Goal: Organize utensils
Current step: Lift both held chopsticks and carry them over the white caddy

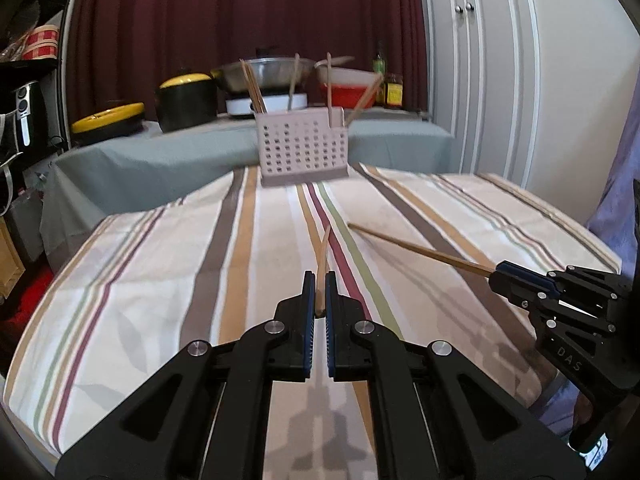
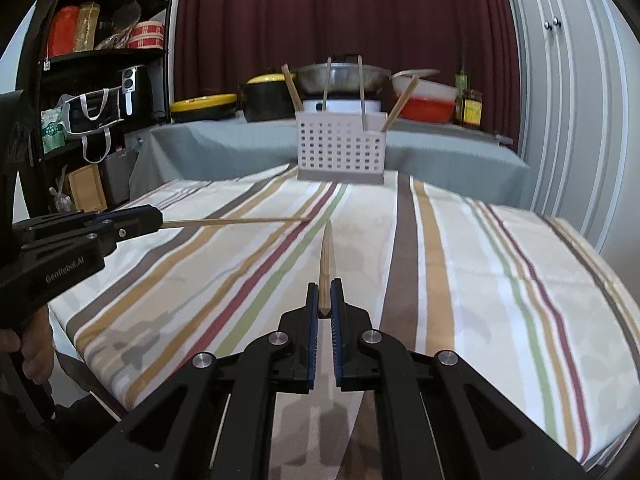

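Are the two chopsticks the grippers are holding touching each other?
Apart. The left wrist view shows the left chopstick and the right chopstick separated by striped cloth, tips well clear.

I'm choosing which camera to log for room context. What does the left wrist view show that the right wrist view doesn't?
Only the left wrist view: the right hand-held gripper from the side, its chopstick angled leftward over the table, and purple fabric at the right edge.

Only the right wrist view: the black shelf with bags and boxes, and the left hand-held gripper from the side, holding its chopstick.

Both: the white perforated utensil holder with chopsticks standing in it, the striped tablecloth, cookware and the dark red curtain behind.
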{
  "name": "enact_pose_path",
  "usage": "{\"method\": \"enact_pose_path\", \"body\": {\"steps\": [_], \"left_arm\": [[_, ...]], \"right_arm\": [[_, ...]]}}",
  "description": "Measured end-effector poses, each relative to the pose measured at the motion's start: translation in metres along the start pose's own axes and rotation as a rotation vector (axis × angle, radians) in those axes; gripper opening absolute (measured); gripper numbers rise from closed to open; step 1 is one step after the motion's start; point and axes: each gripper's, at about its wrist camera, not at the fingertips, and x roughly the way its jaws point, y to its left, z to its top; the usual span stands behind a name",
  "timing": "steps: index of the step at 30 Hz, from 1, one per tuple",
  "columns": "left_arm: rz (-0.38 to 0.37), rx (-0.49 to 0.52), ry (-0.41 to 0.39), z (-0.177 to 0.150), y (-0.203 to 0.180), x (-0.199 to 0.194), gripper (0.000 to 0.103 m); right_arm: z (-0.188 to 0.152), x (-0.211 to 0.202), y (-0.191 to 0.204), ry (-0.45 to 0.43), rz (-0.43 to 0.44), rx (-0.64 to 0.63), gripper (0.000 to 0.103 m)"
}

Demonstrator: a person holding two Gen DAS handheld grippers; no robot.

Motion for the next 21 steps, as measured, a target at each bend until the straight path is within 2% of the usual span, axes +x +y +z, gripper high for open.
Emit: {"method": "enact_pose_path", "body": {"steps": [17,21], "left_arm": [[0.021,-0.046,-0.162,0.044,0.019,-0.063,0.005],[0.031,-0.066,-0.177,0.059,0.028,-0.081,0.005]], "right_arm": [[0.046,-0.042,-0.001,-0.154,-0.024,-0.018,0.007],[0.062,-0.052,-0.002,-0.181,-0.021,-0.023,0.007]]}}
